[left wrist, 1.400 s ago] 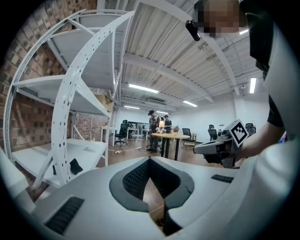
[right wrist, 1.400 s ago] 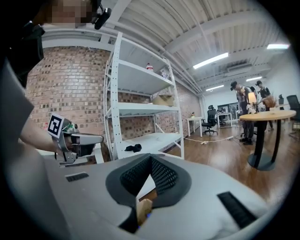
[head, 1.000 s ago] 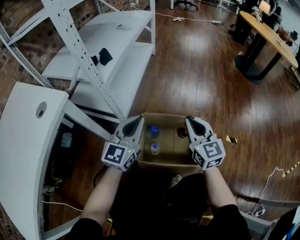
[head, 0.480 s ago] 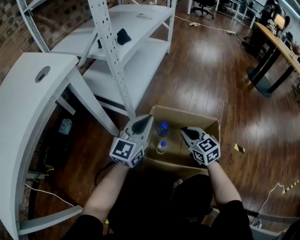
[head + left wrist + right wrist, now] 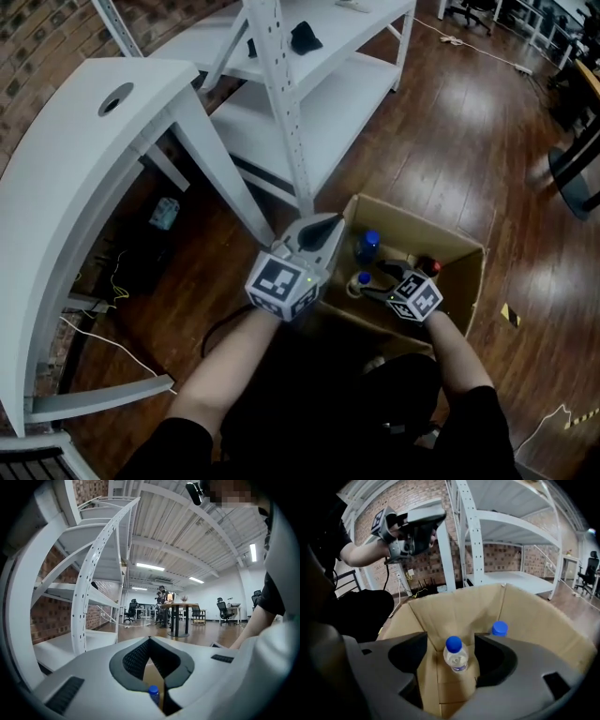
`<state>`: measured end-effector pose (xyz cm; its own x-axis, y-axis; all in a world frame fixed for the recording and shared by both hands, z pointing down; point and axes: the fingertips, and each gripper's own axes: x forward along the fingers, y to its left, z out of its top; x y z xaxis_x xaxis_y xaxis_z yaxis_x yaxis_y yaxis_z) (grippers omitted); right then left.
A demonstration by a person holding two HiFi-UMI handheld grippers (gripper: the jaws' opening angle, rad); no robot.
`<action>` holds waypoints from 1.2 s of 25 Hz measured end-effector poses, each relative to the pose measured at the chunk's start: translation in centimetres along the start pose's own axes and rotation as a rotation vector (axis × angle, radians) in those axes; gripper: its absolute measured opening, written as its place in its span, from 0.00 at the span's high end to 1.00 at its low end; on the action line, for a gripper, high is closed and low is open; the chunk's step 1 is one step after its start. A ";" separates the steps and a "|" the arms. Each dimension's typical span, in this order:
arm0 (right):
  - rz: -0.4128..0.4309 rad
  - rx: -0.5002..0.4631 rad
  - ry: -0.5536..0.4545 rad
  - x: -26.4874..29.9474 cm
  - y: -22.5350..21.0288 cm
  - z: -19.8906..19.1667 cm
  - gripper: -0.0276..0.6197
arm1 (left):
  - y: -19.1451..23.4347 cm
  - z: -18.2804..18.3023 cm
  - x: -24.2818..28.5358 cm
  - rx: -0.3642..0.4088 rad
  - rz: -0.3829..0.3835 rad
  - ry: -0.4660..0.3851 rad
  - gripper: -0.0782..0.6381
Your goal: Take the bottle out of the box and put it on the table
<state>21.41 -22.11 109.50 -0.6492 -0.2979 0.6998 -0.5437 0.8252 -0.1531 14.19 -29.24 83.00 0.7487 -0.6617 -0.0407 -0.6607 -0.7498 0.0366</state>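
The right gripper [image 5: 451, 638] tilts down into the open brown cardboard box [image 5: 459, 604]. Its jaws are spread wide and have just been opening. A small clear plastic bottle with a blue cap [image 5: 455, 658] stands upright between them, with a gap on either side, so neither pad presses on it. This bottle is inside the box, in its near left part. A second blue-capped bottle [image 5: 499, 628] stands just beyond it, farther in and a little to the right. Near the box's right wall sits a dark item with a red top [image 5: 428, 265], too small to identify.

The left gripper [image 5: 150, 640] is held level above the box's near left rim, its jaw tips pressed together with nothing pinched.

The box rests on a dark wooden plank floor [image 5: 441, 131]. Just beyond its far left corner rises the perforated post of a white metal shelving rack [image 5: 281, 103], and a small black object [image 5: 305, 37] lies on one far shelf. Well to the left stands a white curved table with a round hole in its top [image 5: 66, 178].
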 end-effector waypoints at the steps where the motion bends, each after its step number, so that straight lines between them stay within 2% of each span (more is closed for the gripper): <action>1: 0.011 0.016 0.014 0.9 -0.3 -0.8 0.42 | 0.2 -0.1 -0.2 -0.003 0.005 0.011 0.89; 2: 0.023 0.027 0.029 1.8 -0.6 -1.6 0.38 | 0.3 -0.2 -0.3 -0.002 0.011 0.022 0.89; 7: 0.071 0.004 0.060 5.0 -0.4 -3.8 0.37 | 1.1 -1.4 -0.7 0.017 0.050 0.058 0.89; 11: 0.039 -0.034 0.089 6.5 -1.5 -5.4 0.37 | 0.6 -2.2 -0.6 -0.003 0.060 0.056 0.89; 14: 0.041 -0.022 0.088 8.3 -2.0 -5.7 0.37 | 1.1 -2.5 -1.4 0.011 0.072 0.064 0.89; 19: 0.034 -0.014 0.084 10.7 -1.5 -6.2 0.37 | 2.3 -4.3 -3.4 -0.007 0.112 0.089 0.89; 25: -0.014 -0.031 0.201 12.2 -1.7 -9.4 0.39 | 1.3 -5.0 -4.1 -0.016 0.105 0.096 0.89; 26: -0.027 -0.025 0.209 12.2 -1.8 -9.4 0.44 | 1.2 -5.0 -4.4 -0.017 0.102 0.099 0.89; 30: -0.071 0.000 0.241 11.9 -2.2 -9.2 0.46 | 1.8 -5.2 -5.1 -0.019 0.095 0.114 0.89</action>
<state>19.77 -23.10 124.62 -0.4638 -0.2324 0.8549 -0.5834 0.8063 -0.0973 9.43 -27.21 88.43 0.6851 -0.7244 0.0773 -0.7284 -0.6830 0.0543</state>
